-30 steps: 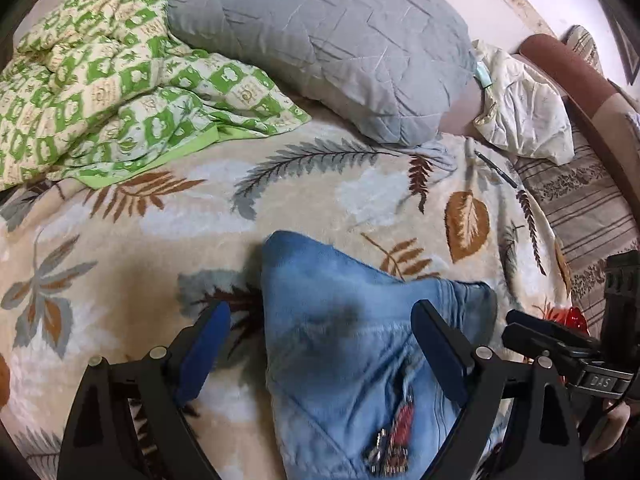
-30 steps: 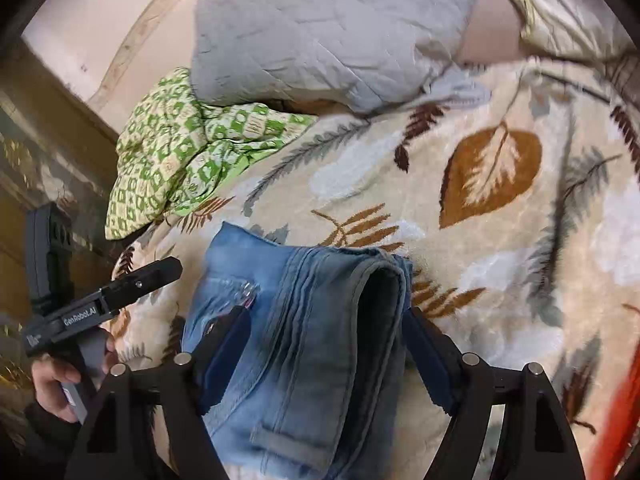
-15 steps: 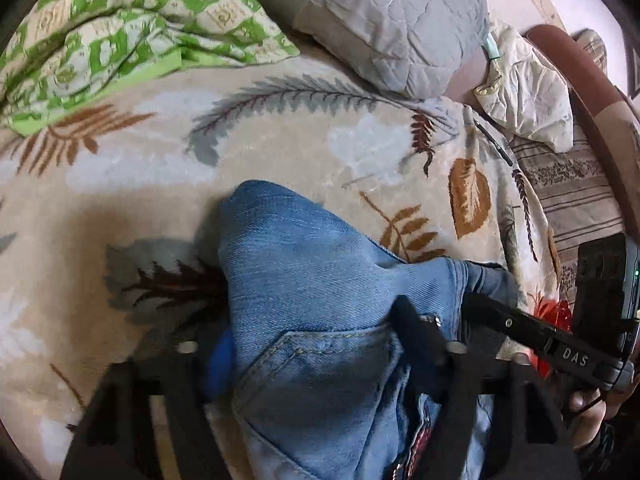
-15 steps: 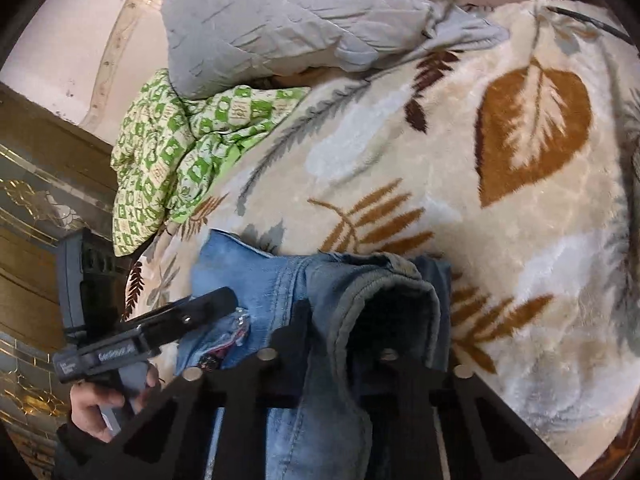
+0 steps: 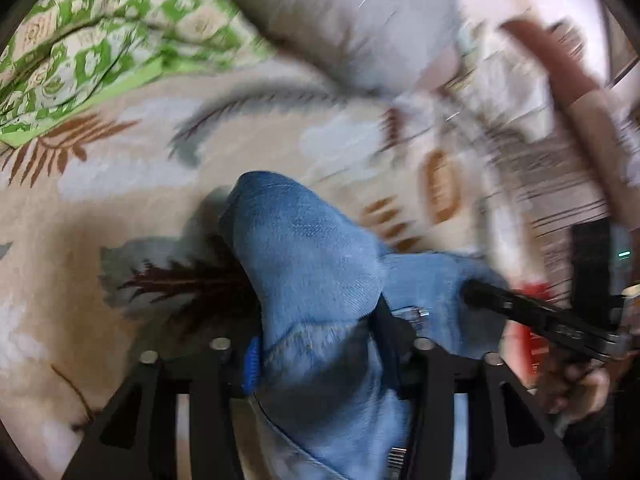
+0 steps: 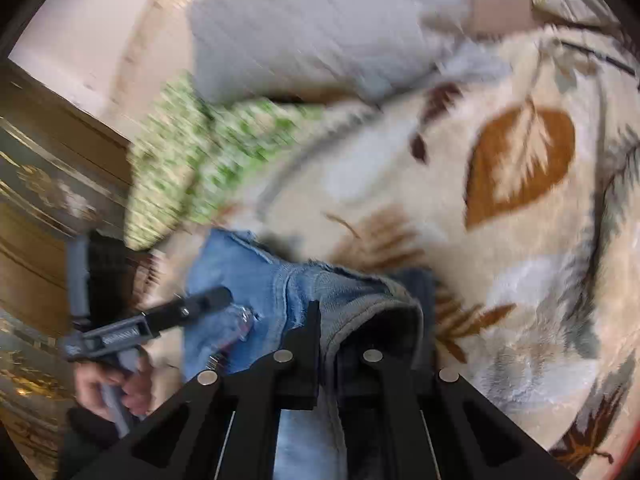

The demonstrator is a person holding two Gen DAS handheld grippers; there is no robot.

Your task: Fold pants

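Left claw (image 5: 316,344) pinching a thick bunch of the blue jeans (image 5: 312,248), denim filling the gap between its fingers; right claw (image 6: 324,336) pressed together on the folded waistband edge of the same jeans (image 6: 256,280), having just closed on the cloth. Jeans lying partly folded on the leaf-patterned bed blanket (image 6: 520,240), near its front edge. Step in hand, by judgement: both corners gripped, ready for lifting and carrying over for the next fold. Next move calls for raising both claws together, keeping the cloth taut and even. Left wrist view alone shows a striped cover (image 5: 560,184) at the far side; right wrist view alone shows a wooden panel (image 6: 48,208) and the open waistband; green checked quilt (image 5: 80,40) and grey pillow (image 6: 320,20) in both.
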